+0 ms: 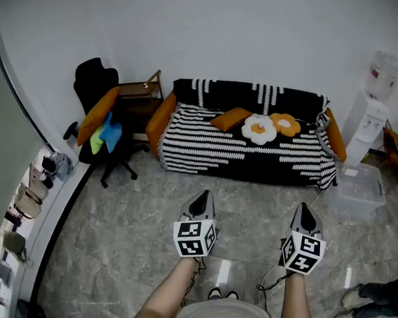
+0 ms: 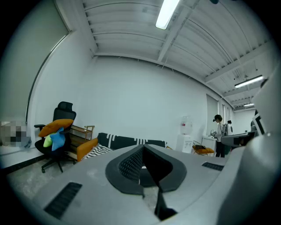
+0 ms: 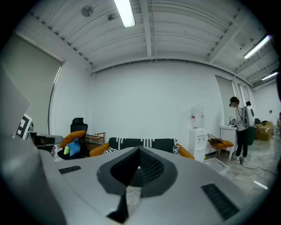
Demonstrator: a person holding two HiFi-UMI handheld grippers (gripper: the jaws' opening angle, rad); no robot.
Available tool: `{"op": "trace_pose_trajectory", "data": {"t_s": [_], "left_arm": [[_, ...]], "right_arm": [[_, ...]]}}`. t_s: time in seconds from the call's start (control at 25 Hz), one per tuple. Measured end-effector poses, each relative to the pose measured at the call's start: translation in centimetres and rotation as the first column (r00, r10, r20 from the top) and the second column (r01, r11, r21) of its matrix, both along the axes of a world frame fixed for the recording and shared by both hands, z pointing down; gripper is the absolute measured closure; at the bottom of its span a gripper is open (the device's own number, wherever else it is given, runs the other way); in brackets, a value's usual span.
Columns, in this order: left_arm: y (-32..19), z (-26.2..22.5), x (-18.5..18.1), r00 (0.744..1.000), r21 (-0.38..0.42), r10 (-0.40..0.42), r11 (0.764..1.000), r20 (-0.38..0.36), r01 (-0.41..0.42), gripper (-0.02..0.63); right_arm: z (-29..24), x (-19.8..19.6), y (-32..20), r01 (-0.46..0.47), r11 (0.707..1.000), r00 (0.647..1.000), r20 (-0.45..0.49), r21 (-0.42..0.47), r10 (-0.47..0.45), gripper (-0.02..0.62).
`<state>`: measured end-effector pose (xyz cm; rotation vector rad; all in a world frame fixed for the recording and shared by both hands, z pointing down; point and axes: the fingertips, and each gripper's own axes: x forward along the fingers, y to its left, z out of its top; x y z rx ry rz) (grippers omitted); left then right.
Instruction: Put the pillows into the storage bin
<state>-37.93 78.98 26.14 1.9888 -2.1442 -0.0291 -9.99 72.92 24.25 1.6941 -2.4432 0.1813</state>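
On the black-and-white striped sofa (image 1: 207, 145) lie an orange square pillow (image 1: 232, 118), a white flower-shaped pillow (image 1: 258, 129) and an orange flower-shaped pillow (image 1: 286, 124). A clear storage bin (image 1: 359, 192) stands on the floor to the right of the sofa and also shows as the bin (image 3: 217, 165) in the right gripper view. My left gripper (image 1: 200, 204) and right gripper (image 1: 305, 217) are held side by side over the floor, well short of the sofa. Both point at it with jaws together and nothing between them. The same holds for the left gripper (image 2: 142, 147) and the right gripper (image 3: 139, 150) in their own views.
A black office chair (image 1: 95, 121) at the left carries an orange cushion (image 1: 94, 114) and blue and green ones. A wooden side table (image 1: 141, 96) stands beside it. A water dispenser (image 1: 369, 111) is at the right. A person (image 3: 240, 127) stands far right. Marble floor lies between me and the sofa.
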Motion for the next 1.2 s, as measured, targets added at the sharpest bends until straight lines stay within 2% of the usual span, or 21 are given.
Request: {"op": "trace_pose_trajectory", "data": {"t_s": [0.28,0.52,0.92,1.2], "left_arm": [[0.1,0.5,0.5,1.000,-0.002,0.008,1.000,0.007,-0.008,0.595],[-0.2,0.9,0.1,1.000,-0.008,0.006,1.000,-0.006,-0.006,0.595],[-1.0,0.2,-0.2,1.000,-0.001,0.007,1.000,-0.016,-0.007,0.592],[-1.5,0.5,-1.5,0.999,-0.006,0.021,1.000,-0.049,-0.022,0.457]], "right_arm": [[0.7,0.1,0.3,0.005,1.000,1.000,-0.002,-0.005,-0.005,0.594],[0.8,-0.2,0.1,0.004,1.000,0.999,0.043,-0.012,-0.003,0.594],[1.7,0.5,0.2,-0.022,0.999,0.999,0.037,-0.038,0.024,0.594],[2.4,0.2,0.1,-0.040,0.997,0.999,0.033,-0.060,0.042,0.594]]}}
